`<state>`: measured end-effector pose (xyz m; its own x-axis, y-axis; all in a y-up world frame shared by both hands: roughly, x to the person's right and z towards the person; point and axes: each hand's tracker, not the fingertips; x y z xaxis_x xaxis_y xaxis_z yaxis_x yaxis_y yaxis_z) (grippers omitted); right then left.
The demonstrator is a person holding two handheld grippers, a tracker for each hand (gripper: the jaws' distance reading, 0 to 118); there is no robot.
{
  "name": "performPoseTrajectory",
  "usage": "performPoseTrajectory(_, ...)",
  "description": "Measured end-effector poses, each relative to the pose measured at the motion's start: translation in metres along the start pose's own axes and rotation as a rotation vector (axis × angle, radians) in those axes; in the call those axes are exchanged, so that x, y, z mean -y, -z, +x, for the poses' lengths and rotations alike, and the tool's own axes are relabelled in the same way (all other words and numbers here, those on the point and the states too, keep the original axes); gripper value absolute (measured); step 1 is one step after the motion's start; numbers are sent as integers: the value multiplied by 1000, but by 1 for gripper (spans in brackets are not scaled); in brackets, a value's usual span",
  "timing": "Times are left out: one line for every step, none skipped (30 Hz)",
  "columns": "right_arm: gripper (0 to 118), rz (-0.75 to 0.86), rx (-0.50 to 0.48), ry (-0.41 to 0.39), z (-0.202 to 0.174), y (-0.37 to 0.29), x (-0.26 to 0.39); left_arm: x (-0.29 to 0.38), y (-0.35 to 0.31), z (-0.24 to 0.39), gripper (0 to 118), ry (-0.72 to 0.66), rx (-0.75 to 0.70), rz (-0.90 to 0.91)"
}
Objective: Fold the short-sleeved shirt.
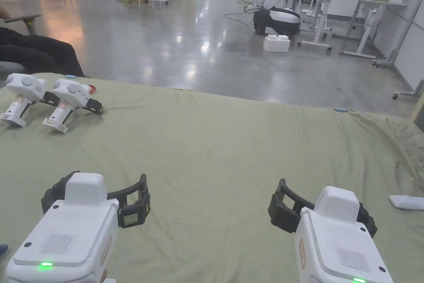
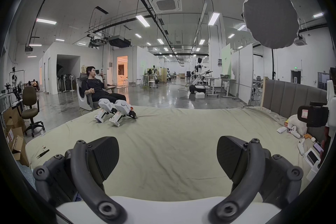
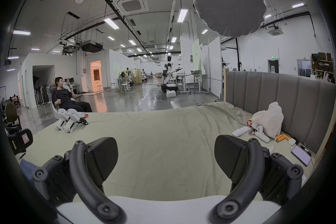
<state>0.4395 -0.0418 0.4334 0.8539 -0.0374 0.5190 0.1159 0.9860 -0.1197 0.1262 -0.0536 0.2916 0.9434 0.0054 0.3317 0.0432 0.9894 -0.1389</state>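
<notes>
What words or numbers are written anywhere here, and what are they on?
Nothing can be read for certain.
Stickers on the two spare grippers lying on the bed: too small.
Sticker on the left tongs: blurred.
Marks on the green wall panel: too small.
Green sign above the far door: too small.

Spare devices (image 1: 49, 101) on green sheet (image 1: 215, 147)

Bluish cloth (image 3: 27, 167), mostly hidden, at bed (image 3: 163, 137) edge
</notes>
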Motion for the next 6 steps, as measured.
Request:
performPoseTrajectory(109,2,2,1,0,0,0,0,0,0,111,0,2,4)
performPoseTrajectory(110,0,3,3,0,0,0,0,1,-1,111,-1,3,6)
performPoseTrajectory(110,-1,5,5,1,1,0,0,1,-1,111,-2,3,9)
performPoseTrajectory(110,4,6,8,1,1,1,0,1,-2,111,-2,5,10)
performPoseTrajectory(110,7,5,10,1,1,1,-1,2,-2,111,-3,7,9)
performPoseTrajectory(110,10,3,9,1,1,0,-1,3,-3,111,-7,10,9)
